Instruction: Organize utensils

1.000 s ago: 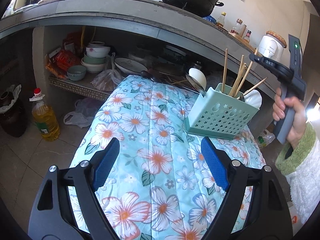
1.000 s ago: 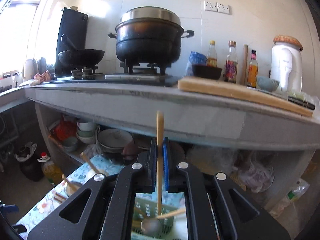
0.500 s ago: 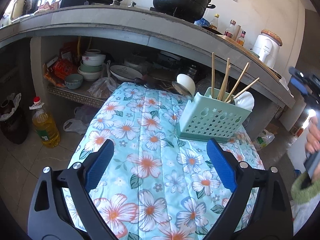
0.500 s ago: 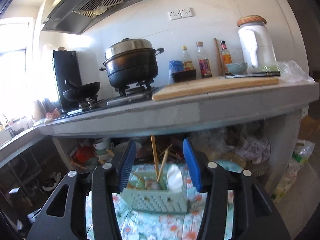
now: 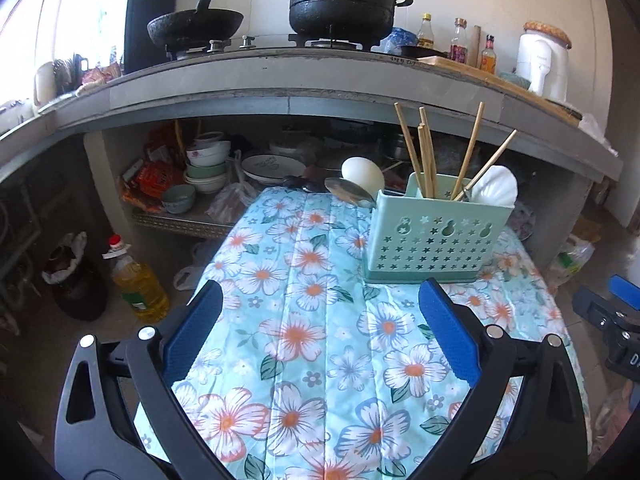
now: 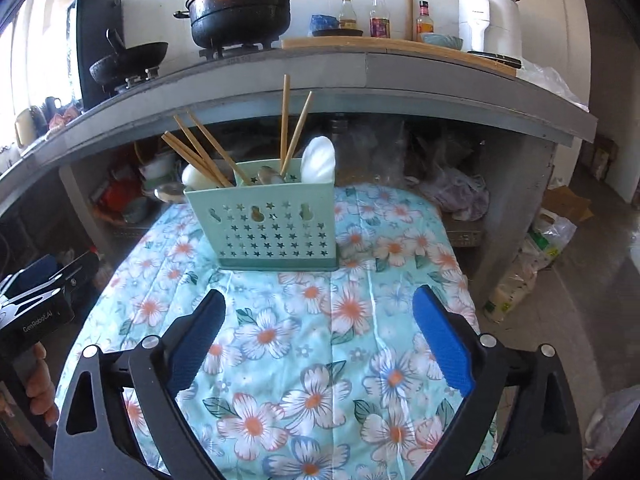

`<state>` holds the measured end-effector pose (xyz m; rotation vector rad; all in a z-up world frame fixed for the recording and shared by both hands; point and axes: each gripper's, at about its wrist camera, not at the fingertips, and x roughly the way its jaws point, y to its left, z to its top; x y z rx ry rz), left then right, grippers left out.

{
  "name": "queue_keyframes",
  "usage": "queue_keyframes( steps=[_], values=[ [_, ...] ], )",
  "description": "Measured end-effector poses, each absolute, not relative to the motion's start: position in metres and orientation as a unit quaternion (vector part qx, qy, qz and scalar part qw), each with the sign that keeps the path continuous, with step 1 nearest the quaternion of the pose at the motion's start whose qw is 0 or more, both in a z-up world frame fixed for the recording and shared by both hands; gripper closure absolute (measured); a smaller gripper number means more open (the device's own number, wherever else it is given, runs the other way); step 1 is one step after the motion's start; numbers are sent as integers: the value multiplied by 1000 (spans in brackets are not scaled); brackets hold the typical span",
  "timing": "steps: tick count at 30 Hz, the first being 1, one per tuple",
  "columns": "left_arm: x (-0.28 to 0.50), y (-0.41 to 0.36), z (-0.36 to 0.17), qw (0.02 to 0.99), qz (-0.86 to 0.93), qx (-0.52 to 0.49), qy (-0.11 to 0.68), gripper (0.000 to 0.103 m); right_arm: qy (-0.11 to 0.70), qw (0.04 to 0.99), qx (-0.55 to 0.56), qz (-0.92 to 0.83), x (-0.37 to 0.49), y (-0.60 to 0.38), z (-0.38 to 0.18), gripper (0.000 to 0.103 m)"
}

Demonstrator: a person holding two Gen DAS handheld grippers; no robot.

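Note:
A mint-green perforated utensil caddy (image 5: 436,240) (image 6: 276,224) stands on the floral tablecloth (image 5: 300,320). Several wooden chopsticks (image 5: 426,152) (image 6: 285,120) lean in it, with white spoons (image 5: 496,186) (image 6: 318,160) and a metal spoon (image 5: 348,192). My left gripper (image 5: 320,292) hovers over the cloth short of the caddy, jaws opening wide, nothing between them. My right gripper (image 6: 320,298) also hangs back from the caddy, jaws opening, nothing between them. Each gripper shows at the edge of the other's view.
Behind the table runs a grey counter (image 5: 280,80) with a black pot (image 5: 344,0), a wok, bottles and a white appliance. Bowls and plates (image 5: 208,160) fill the shelf beneath. An oil bottle (image 5: 138,284) stands on the floor left; plastic bags (image 6: 532,256) lie right.
The right gripper let go of the chopstick, which now stands in the caddy, opened wide and drew back and down. The left gripper pulled back slightly and opened wider.

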<state>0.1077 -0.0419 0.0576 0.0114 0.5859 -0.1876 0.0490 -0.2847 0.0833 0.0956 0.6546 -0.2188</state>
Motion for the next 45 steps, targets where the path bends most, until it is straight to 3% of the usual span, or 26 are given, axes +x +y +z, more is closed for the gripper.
queue_keyframes(
  steps=[12, 45],
  values=[
    [104, -53, 78, 957, 9, 72, 280, 8, 318, 933, 14, -168, 53, -290, 93, 7],
    [115, -28, 74, 950, 51, 36, 305, 8, 335, 925, -4, -176, 61, -290, 90, 7]
  ],
)
